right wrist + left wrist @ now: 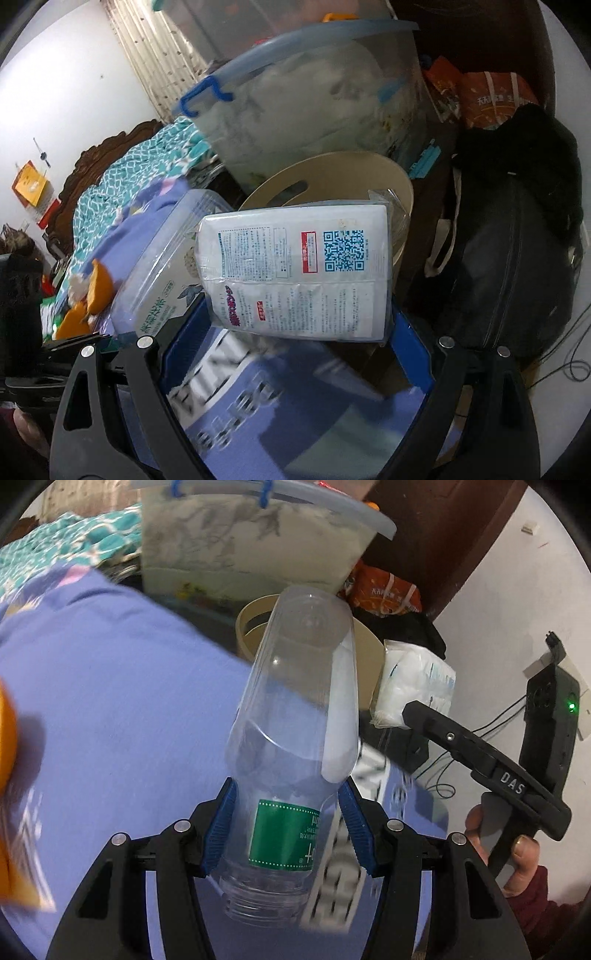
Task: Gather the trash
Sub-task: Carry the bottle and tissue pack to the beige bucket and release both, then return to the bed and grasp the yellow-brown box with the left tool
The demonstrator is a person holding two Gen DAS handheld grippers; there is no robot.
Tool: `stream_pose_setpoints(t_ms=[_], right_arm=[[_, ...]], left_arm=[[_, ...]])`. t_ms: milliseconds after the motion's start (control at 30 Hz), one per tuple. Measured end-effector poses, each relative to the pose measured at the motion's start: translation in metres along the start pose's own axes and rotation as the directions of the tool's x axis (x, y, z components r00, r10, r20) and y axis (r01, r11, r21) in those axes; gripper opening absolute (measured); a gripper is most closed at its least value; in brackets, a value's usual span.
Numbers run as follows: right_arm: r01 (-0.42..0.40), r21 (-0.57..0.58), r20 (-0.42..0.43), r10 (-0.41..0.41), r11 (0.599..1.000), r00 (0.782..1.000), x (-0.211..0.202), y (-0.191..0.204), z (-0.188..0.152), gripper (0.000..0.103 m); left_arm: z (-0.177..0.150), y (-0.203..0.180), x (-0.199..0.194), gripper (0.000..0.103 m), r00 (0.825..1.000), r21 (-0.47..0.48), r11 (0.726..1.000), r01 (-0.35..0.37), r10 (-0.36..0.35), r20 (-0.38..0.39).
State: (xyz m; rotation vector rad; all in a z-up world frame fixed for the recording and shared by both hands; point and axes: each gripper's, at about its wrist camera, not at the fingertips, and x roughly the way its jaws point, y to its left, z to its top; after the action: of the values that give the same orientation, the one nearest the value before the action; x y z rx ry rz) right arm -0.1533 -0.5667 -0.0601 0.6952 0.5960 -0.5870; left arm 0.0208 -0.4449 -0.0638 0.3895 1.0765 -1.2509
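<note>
Above the purple bedding: both grippers carried trash toward the beige bin point(400, 192).
Left gripper point(288, 827) clamped an empty plastic bottle point(295, 716); right gripper point(299, 332) gripped a white packet point(295, 273). Judged next: position over the bin, then release.

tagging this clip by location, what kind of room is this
Most likely a lived-in bedroom: a bed with a carved wooden headboard and a teal patterned blanket, a lidded plastic storage bin packed with soft goods, and a beige waste bin on the floor.
</note>
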Motion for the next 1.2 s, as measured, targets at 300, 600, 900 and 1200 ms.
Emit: stream_pose_setpoints(t_ms=[300,600,900,1200], right_arm=[[0.004,0.005,-0.022,-0.004,1.0,1.0,0.033,-0.02,0.04,0.094],[-0.017,0.06,0.001,0.017,0.998,1.0,0.037,-0.027,0.049,0.099],[0.02,0.017,-0.01,-0.02,1.0,1.0,0.046,-0.012,0.054,0.099],[-0.146,0.005,0.215,0.141,0.989,0.966,-0.009,0.031,0.044,0.1]], left_arm=[[0.057,-0.014,0.029,0.054,0.999,0.065,0.996,-0.054,0.054,-0.006],[0.08,-0.012,0.013,0.078,0.996,0.0,0.998,-0.064,0.064,0.07],[0.043,0.0,-0.077,0.078,0.979,-0.085,0.996,0.019,-0.001,0.203],[-0.074,0.084,-0.215,0.078,0.913,-0.286,0.95,-0.128,0.225,0.339]])
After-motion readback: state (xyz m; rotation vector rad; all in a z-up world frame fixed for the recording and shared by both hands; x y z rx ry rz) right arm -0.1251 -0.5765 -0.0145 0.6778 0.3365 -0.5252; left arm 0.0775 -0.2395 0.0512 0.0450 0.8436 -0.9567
